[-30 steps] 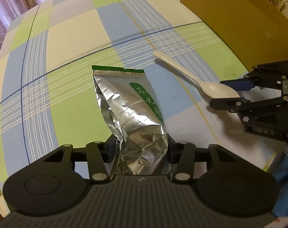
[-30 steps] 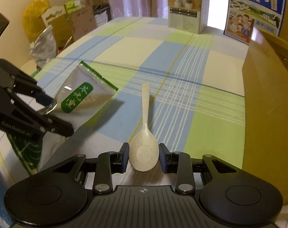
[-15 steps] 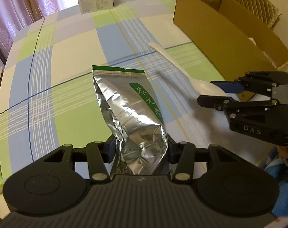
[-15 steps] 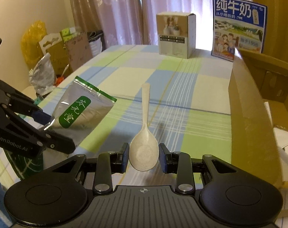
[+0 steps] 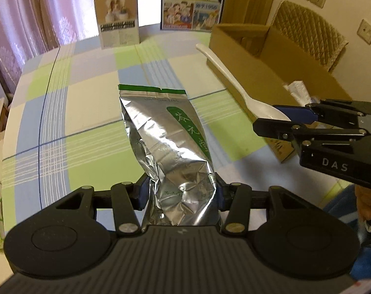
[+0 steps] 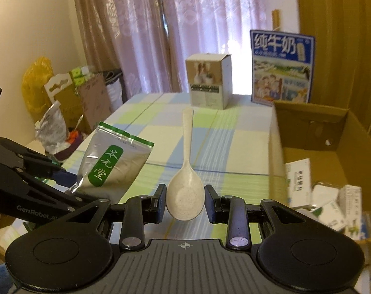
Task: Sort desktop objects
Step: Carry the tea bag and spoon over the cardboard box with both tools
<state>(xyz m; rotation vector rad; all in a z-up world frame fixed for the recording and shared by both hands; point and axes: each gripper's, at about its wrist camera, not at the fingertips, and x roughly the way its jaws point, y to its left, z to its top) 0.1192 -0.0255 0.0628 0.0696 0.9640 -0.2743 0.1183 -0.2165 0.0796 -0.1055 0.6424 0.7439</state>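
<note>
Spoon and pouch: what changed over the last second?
Both were lifted off the table. The right gripper carried the spoon up and toward the cardboard box; the left gripper raised the foil pouch, so both views now look across the table rather than down on it. Unchanged: each gripper is shut on the same item, and nothing has gone into the box yet.

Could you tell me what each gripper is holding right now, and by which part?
The left gripper grips the silver tea pouch by its crumpled bottom end. The right gripper grips the white spoon by its bowl, handle pointing forward.
</note>
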